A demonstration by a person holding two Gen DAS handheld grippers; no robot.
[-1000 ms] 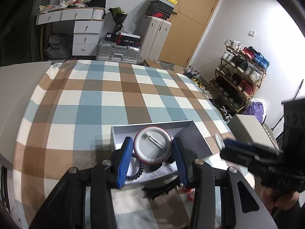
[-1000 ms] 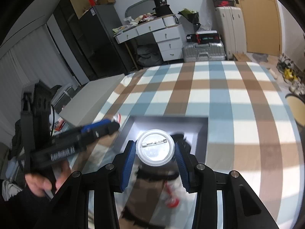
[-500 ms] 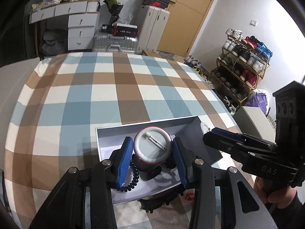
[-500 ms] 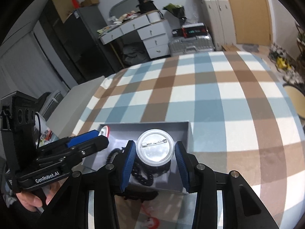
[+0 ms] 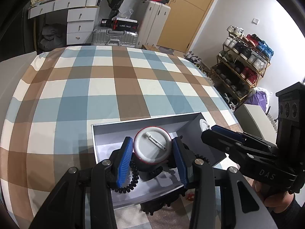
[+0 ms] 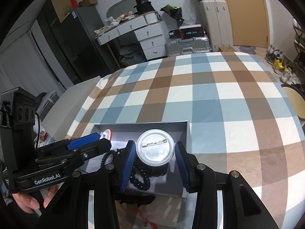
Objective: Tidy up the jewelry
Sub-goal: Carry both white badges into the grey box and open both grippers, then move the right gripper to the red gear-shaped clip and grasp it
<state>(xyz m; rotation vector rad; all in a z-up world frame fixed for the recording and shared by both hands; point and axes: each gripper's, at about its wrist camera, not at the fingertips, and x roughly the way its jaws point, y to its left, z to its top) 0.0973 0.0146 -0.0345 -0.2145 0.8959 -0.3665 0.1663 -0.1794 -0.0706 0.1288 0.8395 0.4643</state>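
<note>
Badges are what both grippers carry: the left gripper (image 5: 152, 155) pinches a red-rimmed pin badge (image 5: 152, 146) by its edges, pin side up, and the right gripper (image 6: 155, 157) pinches a plain silver pin badge (image 6: 155, 145) the same way. Each hangs over the open grey box (image 5: 103, 135), which sits on the checked surface (image 5: 95, 91) directly below and ahead of the fingers. Already inside the box, under the left gripper, lies a black bead bracelet (image 5: 131, 182); the same black beads show beneath the right one. By my reading the sorting is partly done: the beads are stowed, while both badges remain to be lowered and released. Dark and red bits lie just outside the near wall, too unclear to name.
</note>
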